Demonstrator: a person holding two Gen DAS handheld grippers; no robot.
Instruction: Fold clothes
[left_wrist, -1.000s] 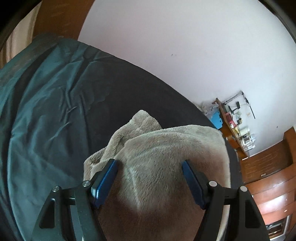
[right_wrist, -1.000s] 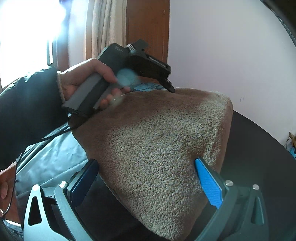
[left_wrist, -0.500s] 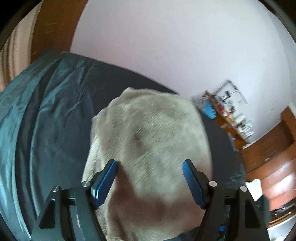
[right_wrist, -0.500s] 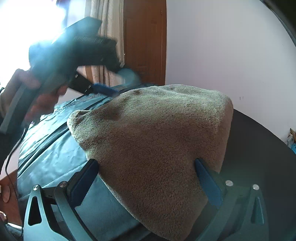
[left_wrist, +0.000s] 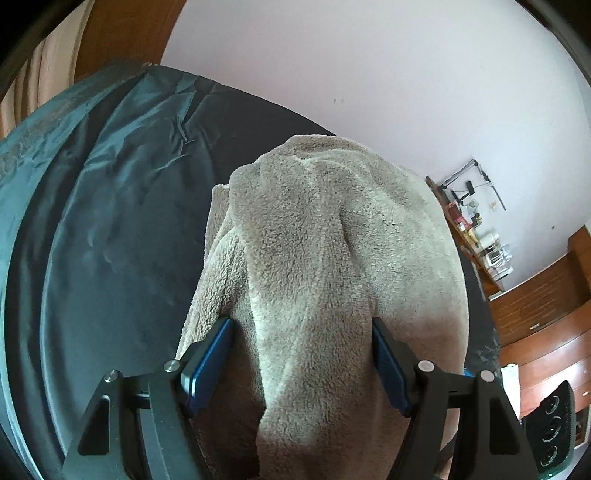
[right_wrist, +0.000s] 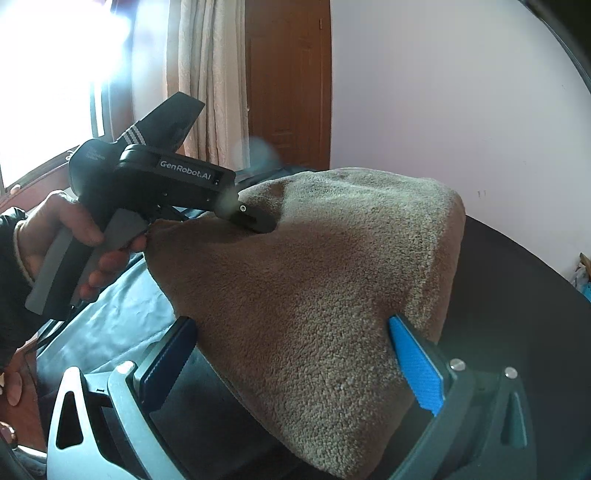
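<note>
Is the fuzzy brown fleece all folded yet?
Partly. The fleece already lies doubled in thick layers on the dark bedsheet. Right now the left gripper pokes into its top and the right gripper straddles it, both open. Left to do: flatten the lumpy folds.

place: home bedroom | evidence: bed (left_wrist: 110, 229); curtain (right_wrist: 199, 74); wooden dresser (left_wrist: 546, 325)

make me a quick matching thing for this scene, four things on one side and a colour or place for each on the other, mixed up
Things:
1. fleece garment
2. bed cover
3. curtain
4. door

Descriptions:
A. dark teal, spread under the garment
B. brown wood, beside the white wall
C. beige and fuzzy, lying between the jaws of both grippers
D. pale, hanging next to the bright window

Pairs: 1-C, 2-A, 3-D, 4-B
</note>
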